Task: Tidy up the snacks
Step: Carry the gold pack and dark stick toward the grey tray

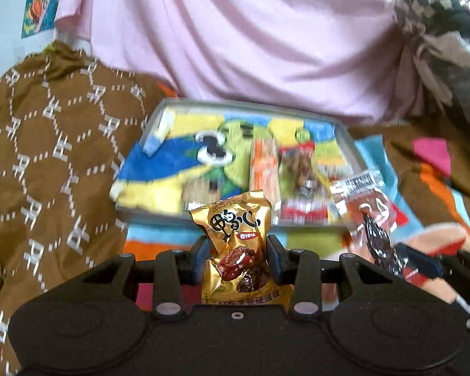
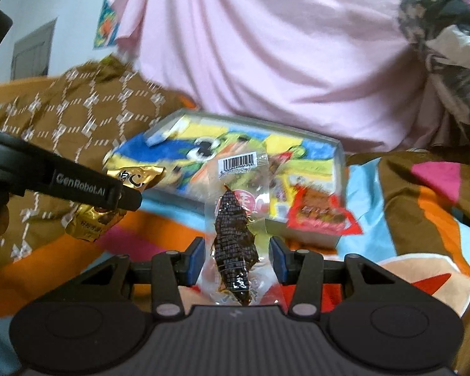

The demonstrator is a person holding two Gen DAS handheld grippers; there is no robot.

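My left gripper (image 1: 238, 252) is shut on a gold foil snack packet (image 1: 235, 228), which stands upright between the blue pads. My right gripper (image 2: 236, 253) is shut on a clear packet of dark dried meat (image 2: 233, 235) with a barcode label at its top. Beyond both sits a grey tray (image 1: 159, 116) lined with a cartoon cloth, holding several snack packets (image 1: 297, 169) on its right side. In the left wrist view the clear packet (image 1: 369, 216) and the right gripper appear at the right. The right wrist view shows the left gripper (image 2: 122, 195) with the gold packet (image 2: 94, 219) at the left.
A brown patterned cloth (image 1: 47, 144) is heaped left of the tray. Pink fabric (image 1: 235, 37) hangs behind it, and a dark checked bundle (image 1: 438, 25) sits at the upper right. A colourful blanket (image 2: 423, 194) covers the surface. A red packet (image 2: 322, 216) overhangs the tray's near right corner.
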